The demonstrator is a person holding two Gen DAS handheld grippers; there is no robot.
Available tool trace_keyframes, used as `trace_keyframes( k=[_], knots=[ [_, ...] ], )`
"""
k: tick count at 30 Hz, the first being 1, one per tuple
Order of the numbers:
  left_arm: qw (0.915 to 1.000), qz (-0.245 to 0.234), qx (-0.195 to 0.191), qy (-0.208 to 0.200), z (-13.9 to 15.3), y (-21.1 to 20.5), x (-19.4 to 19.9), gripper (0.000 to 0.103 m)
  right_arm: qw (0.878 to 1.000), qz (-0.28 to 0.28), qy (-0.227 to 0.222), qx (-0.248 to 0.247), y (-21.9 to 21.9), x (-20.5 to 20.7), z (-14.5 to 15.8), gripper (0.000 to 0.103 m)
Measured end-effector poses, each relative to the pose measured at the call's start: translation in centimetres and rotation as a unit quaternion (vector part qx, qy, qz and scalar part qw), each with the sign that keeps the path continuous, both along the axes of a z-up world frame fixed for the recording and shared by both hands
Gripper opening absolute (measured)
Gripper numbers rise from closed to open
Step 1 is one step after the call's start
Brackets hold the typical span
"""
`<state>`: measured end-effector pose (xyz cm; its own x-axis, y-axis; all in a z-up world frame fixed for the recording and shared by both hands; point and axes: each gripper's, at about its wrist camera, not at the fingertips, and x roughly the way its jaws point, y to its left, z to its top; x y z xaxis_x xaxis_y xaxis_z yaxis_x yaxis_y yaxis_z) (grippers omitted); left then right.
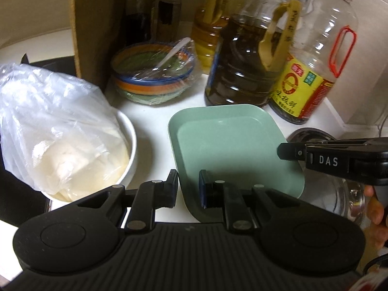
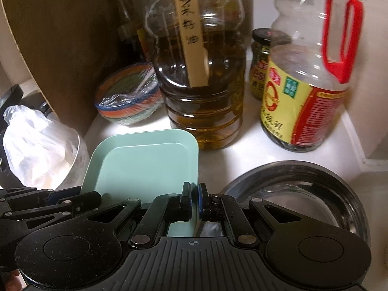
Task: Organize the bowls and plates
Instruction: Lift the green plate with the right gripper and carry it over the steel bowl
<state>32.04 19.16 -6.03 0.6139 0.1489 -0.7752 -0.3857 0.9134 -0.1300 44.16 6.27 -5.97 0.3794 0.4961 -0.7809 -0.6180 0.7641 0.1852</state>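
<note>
A pale green square plate [image 1: 228, 145] [image 2: 145, 162] lies over the white counter, gripped from both sides. My left gripper [image 1: 187, 186] is shut on the plate's left rim, with one finger inside the plate and one outside. My right gripper [image 2: 194, 191] is shut on the right rim; in the left wrist view it [image 1: 282, 150] reaches in from the right. In the right wrist view the left gripper [image 2: 82, 200] shows at the plate's lower left corner. A striped bowl [image 1: 155, 77] [image 2: 128, 99] wrapped in cling film, with a spoon in it, stands behind.
A white bowl [image 1: 131, 143] holding a plastic bag sits left of the plate. A big oil bottle [image 1: 242, 68] [image 2: 203, 84], a soy sauce bottle [image 1: 312, 77] [image 2: 308, 92] and a jar [image 2: 260, 58] stand behind. A round metal-rimmed dish [image 2: 303, 189] is to the right. A wooden board [image 1: 97, 24] leans upright at the back left.
</note>
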Motion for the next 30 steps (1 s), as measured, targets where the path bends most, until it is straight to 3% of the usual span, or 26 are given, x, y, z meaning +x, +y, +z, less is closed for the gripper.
trace_keyframes(
  k=[15,30],
  knots=[
    [0.9970,-0.076,0.007,-0.013,1.3,-4.1,2.0,0.016,0.997,-0.078,-0.004,0.007,-5.7,-0.5,0.8,0.005],
    [0.9854,-0.169,0.007,-0.015,1.4,-9.7,4.7,0.016,0.984,-0.176,0.003,0.004,-12.5,-1.4,0.6,0.006]
  ],
)
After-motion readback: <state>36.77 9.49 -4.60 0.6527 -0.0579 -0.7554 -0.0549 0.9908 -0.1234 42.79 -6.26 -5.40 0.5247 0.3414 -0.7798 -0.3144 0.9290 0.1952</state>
